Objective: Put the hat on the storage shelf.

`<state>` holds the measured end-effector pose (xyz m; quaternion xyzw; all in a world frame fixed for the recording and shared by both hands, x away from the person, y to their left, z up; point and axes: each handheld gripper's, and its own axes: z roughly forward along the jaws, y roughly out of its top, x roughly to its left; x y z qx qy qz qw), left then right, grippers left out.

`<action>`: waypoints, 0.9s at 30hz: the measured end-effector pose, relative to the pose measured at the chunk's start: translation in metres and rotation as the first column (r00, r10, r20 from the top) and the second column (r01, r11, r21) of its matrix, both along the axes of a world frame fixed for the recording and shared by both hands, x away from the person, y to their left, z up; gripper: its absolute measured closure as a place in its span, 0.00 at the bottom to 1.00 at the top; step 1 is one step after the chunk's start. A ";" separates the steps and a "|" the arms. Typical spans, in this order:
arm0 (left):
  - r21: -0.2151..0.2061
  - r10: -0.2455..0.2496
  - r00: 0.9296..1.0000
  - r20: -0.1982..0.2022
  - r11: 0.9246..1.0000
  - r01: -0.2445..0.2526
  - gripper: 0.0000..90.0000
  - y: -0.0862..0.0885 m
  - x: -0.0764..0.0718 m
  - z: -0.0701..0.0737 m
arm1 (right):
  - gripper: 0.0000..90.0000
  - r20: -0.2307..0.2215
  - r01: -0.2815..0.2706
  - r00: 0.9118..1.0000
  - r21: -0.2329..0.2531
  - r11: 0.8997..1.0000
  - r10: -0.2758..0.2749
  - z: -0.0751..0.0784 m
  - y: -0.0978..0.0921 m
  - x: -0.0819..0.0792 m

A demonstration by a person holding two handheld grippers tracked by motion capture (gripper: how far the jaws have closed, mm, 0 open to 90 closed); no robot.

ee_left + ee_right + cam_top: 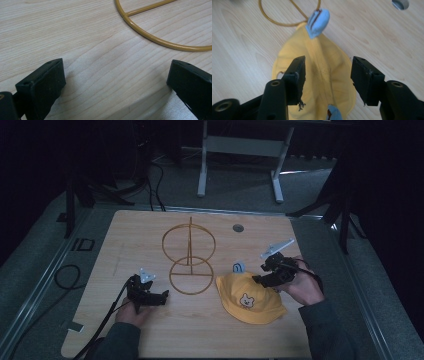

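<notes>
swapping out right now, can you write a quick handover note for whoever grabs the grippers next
Left gripper: open, holding nothing, low over the bare table, beside the base ring of the gold wire stand.
Right gripper: open, jaws spread above the crown of the yellow hat, not yet closed on it.
Things: the hat lies flat on the table, right of the stand, bear face towards the person, with a small blue ear at the end nearest the stand. The stand sits upright mid-table, nothing on it.
Done: right gripper lined up over the hat.
Left: probably grip the hat, lift it and hang it on the stand.
</notes>
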<state>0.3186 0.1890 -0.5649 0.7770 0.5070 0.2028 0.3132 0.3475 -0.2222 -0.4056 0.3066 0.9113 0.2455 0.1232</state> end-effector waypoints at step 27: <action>0.000 0.000 1.000 0.001 1.000 0.000 0.02 0.000 0.000 0.000 | 0.86 -0.118 -0.053 0.992 -0.074 0.996 0.044 -0.021 0.006 0.012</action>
